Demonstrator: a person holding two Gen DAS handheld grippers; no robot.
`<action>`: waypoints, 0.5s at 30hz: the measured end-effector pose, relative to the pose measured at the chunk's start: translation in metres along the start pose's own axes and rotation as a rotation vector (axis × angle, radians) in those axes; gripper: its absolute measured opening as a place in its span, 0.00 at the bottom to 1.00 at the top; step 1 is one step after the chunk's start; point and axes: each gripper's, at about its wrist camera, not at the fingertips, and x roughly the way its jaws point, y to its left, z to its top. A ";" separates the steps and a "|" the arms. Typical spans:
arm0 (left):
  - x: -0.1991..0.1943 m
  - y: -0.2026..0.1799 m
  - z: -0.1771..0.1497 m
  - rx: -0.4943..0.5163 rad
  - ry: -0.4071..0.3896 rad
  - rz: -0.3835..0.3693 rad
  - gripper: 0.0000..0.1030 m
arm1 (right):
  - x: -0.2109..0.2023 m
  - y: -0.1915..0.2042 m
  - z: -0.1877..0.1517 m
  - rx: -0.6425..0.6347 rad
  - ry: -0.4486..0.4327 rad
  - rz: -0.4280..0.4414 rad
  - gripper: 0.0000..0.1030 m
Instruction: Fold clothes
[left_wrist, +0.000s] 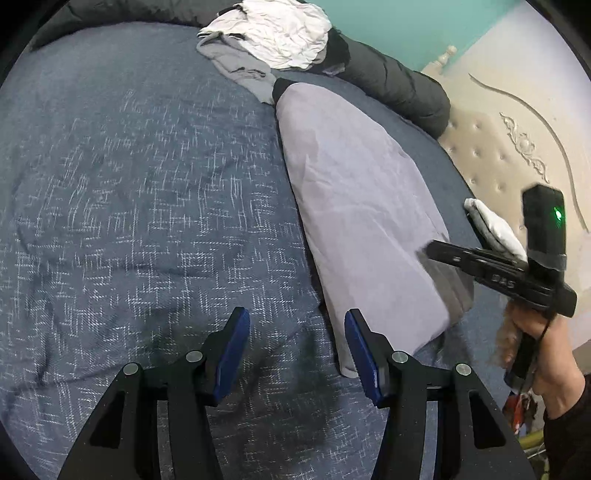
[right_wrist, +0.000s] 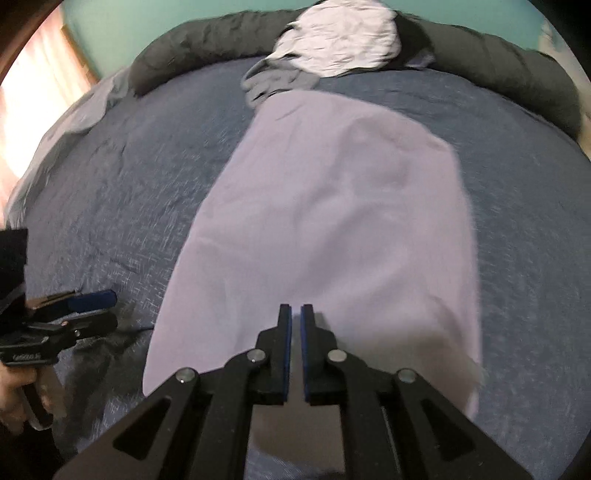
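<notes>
While lavender garment (right_wrist: 325, 229) lies flat at twelve o'clock on bedspread (left_wrist: 129, 184), left gripper (left_wrist: 297, 350) spread empty, right gripper (right_wrist: 296, 332) nearly pressed together, empty: risk of bunching if dragged.

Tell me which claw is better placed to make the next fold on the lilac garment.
Probably the right claw: it hangs directly over the lilac garment's near edge, jaws nearly shut. The left claw stands open over the blue bedspread, beside the garment.

The left gripper (left_wrist: 297, 350) points steeply down, its jaws standing apart with nothing between them. The right gripper (right_wrist: 296, 347), held in a bare hand (left_wrist: 546, 354), has jaws nearly together.
</notes>
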 end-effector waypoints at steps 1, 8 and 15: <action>0.000 0.000 0.000 0.001 -0.001 0.007 0.56 | -0.006 -0.008 -0.005 0.023 -0.002 -0.002 0.04; 0.001 -0.001 0.000 -0.005 -0.003 0.028 0.57 | -0.032 -0.067 -0.030 0.155 0.001 -0.049 0.11; 0.006 -0.004 -0.003 -0.038 -0.003 0.024 0.62 | -0.039 -0.100 -0.044 0.234 0.014 0.008 0.60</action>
